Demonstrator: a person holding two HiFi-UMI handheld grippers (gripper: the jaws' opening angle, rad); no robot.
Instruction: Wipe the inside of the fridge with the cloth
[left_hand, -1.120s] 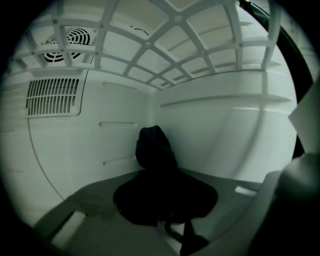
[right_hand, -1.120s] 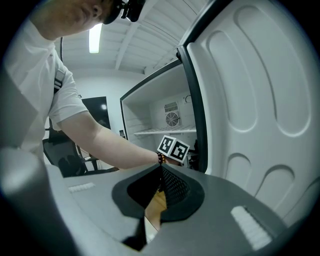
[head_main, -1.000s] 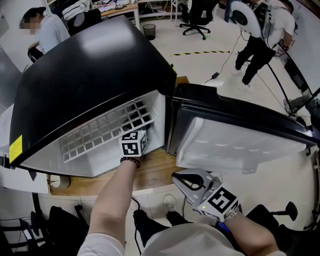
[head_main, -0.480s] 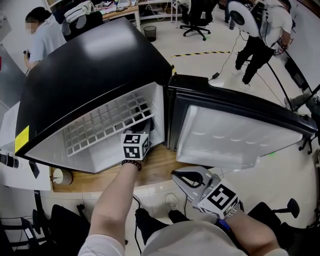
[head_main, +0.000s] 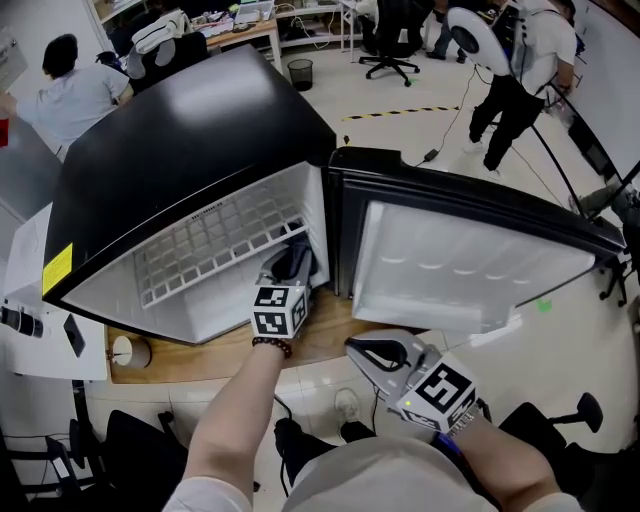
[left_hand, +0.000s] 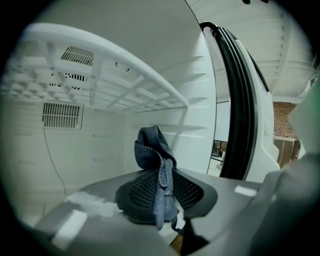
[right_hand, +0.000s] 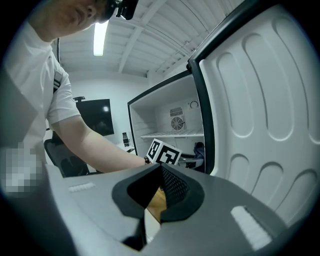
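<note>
Item: black fridge (head_main: 190, 130), door (head_main: 470, 270) swung fully open to its right side, white liner with moulded recesses facing the wearer. Contents of the compartment: one white wire shelf (head_main: 215, 245) spanning the upper part; a vent grille (left_hand: 62, 115) on the rear wall below the shelf; the front end of the left tool (left_hand: 164, 191); one blue-grey cloth (left_hand: 150, 150). Cloth: pinched between the left tool's jaws, which stand partly closed on it, the bunched end rising above the pads and a loose tail hanging below them; it sits under the shelf, near the fridge's right inner wall on the hinge side, and whether it touches the wall cannot be told. Left forearm reaches in through the fridge's opening, the marker cube (head_main: 279, 310) just at the front edge. Right tool (right_hand: 159, 192): jaws closed together, nothing between them, held outside the fridge, in front of the lower edge of the door. Support: fridge stands on a wooden surface (head_main: 320, 335). Behind the fridge: one seated person (head_main: 70, 95) to its left rear, one standing person (head_main: 510, 80) to its right rear.
</note>
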